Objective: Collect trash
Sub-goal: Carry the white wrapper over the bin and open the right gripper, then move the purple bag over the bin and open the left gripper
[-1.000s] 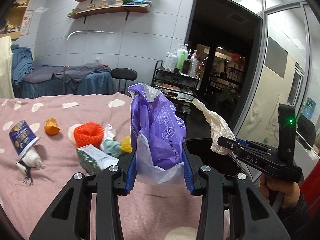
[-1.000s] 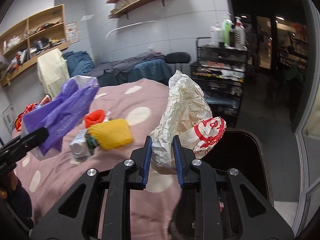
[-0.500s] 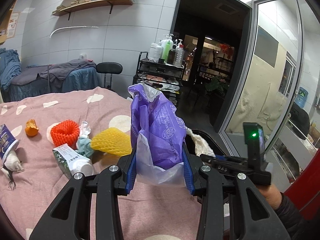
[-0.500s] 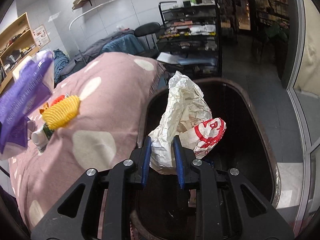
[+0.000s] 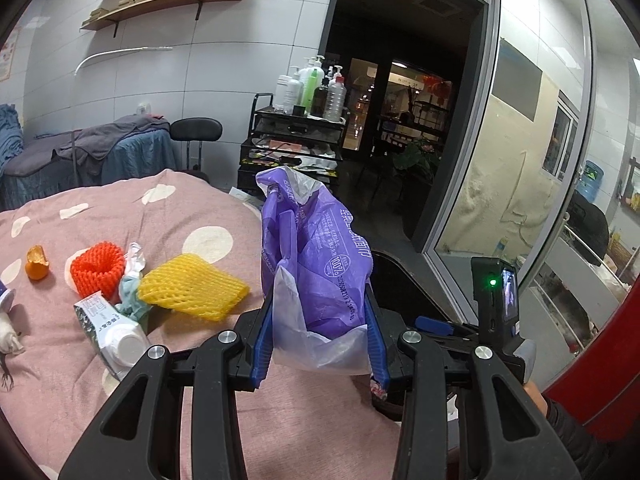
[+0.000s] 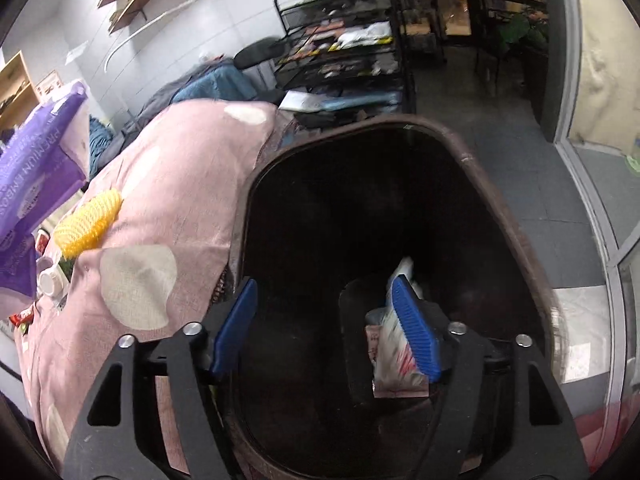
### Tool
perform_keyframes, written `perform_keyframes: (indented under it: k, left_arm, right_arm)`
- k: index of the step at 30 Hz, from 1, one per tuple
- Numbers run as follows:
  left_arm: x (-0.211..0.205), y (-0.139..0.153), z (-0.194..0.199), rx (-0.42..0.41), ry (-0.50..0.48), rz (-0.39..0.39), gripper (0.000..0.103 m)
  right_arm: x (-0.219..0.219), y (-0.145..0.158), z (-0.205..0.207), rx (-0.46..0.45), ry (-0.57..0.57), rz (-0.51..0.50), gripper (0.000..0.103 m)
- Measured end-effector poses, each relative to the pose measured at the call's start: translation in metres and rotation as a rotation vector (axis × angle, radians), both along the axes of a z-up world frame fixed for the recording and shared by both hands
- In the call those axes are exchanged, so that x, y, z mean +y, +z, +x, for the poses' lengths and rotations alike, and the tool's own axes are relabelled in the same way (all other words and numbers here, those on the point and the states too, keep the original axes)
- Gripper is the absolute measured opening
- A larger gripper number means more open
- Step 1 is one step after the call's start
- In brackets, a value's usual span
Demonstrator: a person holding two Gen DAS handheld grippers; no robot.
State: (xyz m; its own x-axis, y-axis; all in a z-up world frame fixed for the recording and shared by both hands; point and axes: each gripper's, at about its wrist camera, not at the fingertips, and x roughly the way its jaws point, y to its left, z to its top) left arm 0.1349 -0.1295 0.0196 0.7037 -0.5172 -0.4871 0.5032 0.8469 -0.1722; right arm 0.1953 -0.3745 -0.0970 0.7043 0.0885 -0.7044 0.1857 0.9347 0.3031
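While your right gripper [image 6: 320, 328] is hovering spread over the bin [image 6: 472, 160], your left gripper [image 5: 320, 336] is pinching the limp, slippery purple bag [image 5: 320, 256] low.

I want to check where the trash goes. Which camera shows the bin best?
The right wrist view: the dark bin fills the frame from above, with its rim, its interior and a wrapper inside. The left wrist view shows only a dark sliver of the bin behind the purple bag.
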Motion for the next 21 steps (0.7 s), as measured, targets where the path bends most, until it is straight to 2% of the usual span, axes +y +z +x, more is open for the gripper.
perform_keyframes:
  k: [9, 21]
  left_arm:
    - [-0.035, 0.0, 0.01, 0.033, -0.091, 0.008, 0.039]
    - [-0.087, -0.026, 0.038, 0.151, -0.174, 0.089, 0.039]
  right_arm:
    - [-0.03, 0.031, -0.027, -0.107, -0.19, -0.039, 0.085]
    - [-0.061, 0.054, -0.049, -0.159, -0.324, -0.09, 0.089]
